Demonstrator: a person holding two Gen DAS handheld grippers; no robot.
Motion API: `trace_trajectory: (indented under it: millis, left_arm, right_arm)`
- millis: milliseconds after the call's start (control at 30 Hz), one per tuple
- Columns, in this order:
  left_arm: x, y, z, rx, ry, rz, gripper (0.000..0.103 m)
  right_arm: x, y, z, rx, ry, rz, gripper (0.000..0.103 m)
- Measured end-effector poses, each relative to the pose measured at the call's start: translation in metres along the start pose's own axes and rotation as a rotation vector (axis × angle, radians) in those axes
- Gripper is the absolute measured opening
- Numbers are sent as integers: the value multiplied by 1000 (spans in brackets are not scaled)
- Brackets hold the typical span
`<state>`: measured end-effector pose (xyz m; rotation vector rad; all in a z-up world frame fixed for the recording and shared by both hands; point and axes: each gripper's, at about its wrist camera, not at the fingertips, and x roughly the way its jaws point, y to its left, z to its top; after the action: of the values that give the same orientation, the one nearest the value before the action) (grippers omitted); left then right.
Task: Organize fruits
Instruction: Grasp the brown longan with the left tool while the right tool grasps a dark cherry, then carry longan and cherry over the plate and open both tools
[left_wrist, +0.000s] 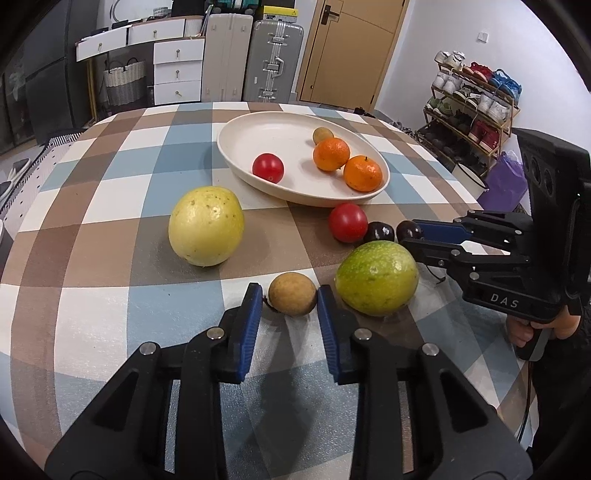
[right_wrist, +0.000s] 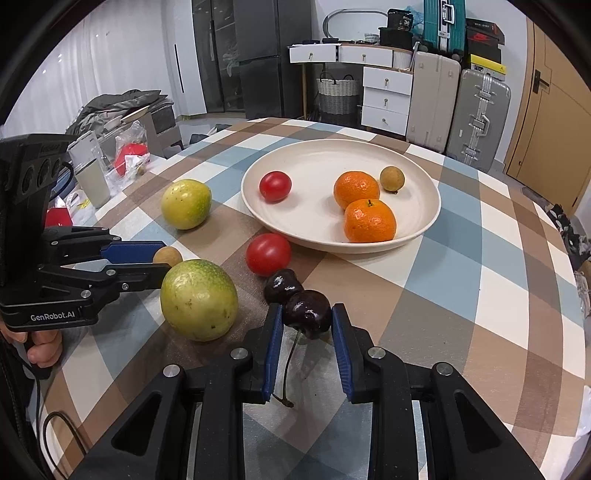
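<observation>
Between left gripper pads: small brown longan, jaws clamped on it. Right gripper pinched shut on dark cherry. Bowl ahead of both, fruit inside. Risk: round skins slip on lift; second cherry touching, may roll; green fruit just beside, may get nudged.

Tablecloth: we are seeing checks of blue, brown and white.
Suitcases: standing upright beside the door.
Shoe rack: we are seeing full shelves (mostly trainers).
</observation>
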<state>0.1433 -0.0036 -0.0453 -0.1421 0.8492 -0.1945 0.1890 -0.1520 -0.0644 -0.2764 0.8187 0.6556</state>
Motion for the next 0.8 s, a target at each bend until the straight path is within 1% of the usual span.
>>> trace_trajectory:
  millis: [167, 333, 400, 500, 667, 800]
  left_arm:
    - [-6, -1, 0, 0, -29, -9, 27]
    - [-16, 0, 1, -3, -84, -11, 27]
    - [-21, -1, 1, 3, -111, -12, 27]
    - [-34, -6, 3, 21, -174, -26, 27]
    - [-53, -14, 9, 44, -253, 9, 27]
    - [-61, -17, 14, 48, -284, 14, 27]
  right_arm:
    - [-6, -4, 0, 12, -20, -4, 27]
    - [-16, -8, 3, 25, -61, -8, 27]
    - [-20, -9, 4, 28, -83, -5, 27]
    - [-27, -11, 5, 33, -124, 16, 27]
    - [-37, -12, 7, 40, -167, 15, 27]
    - [-46, -16, 8, 58, -202, 19, 27]
